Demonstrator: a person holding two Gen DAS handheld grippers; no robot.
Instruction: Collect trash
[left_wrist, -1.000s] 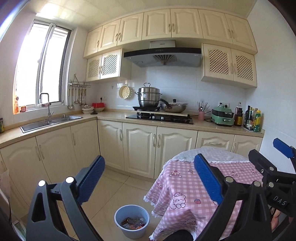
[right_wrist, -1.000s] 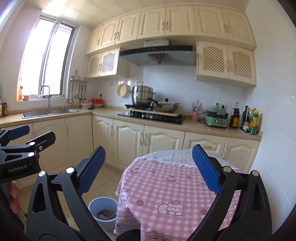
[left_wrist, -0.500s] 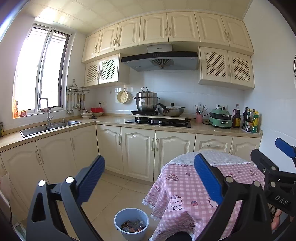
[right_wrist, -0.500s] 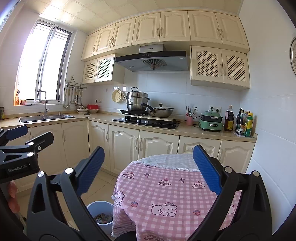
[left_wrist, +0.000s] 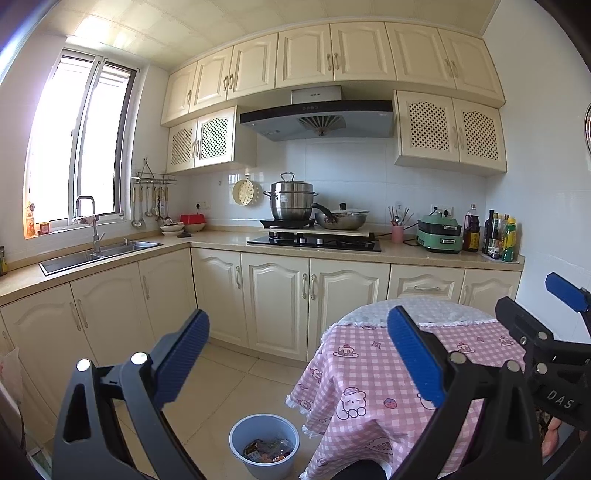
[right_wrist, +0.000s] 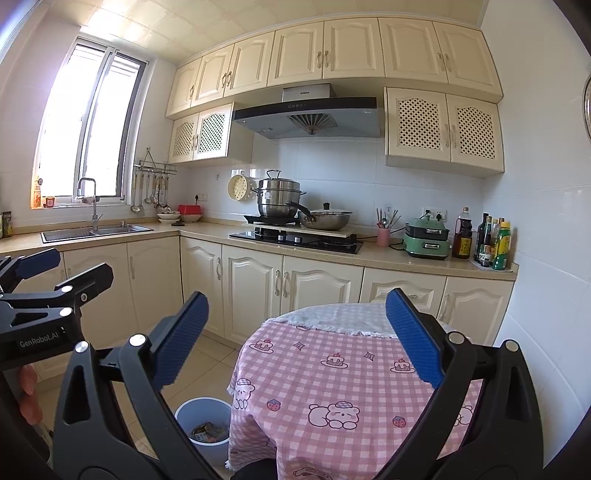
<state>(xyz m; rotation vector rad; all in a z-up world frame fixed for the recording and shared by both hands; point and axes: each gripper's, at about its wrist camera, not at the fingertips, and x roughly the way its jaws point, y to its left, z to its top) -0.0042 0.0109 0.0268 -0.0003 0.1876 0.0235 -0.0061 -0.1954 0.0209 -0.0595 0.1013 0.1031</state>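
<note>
Left gripper (left_wrist: 297, 354) w/ blue ribbed pads: jaws spread wide, nothing between them, held up in the air. Right gripper (right_wrist: 295, 339), same build: jaws also wide apart, empty.

Small round light-blue plastic trash bin (left_wrist: 263, 445) sits on the beige tile floor (left_wrist: 221, 384), just beside the left edge of the round desk (left_wrist: 373, 369) w/ pink checked bear-print tablecloth. Bin holds crumpled wrappers (left_wrist: 266, 449), mixed colours, too small to ID. In left wrist view the bin is low and centred, below and between the left gripper's fingers, well apart from the pads. In right wrist view the bin (right_wrist: 203, 424) is bottom-left, partly hidden behind the left finger of the right gripper and the hanging cloth edge; well below the pads.

Desk top in front of right gripper, centred between its fingers; second pale lace-edged cloth (right_wrist: 332, 317) covers the far edge.

Left gripper shows at left edge of right wrist view, right gripper at right edge of left wrist view: side by side, apart.

Background: cream cabinets (right_wrist: 251, 291), steel pot (right_wrist: 277, 197) on stove.
</note>
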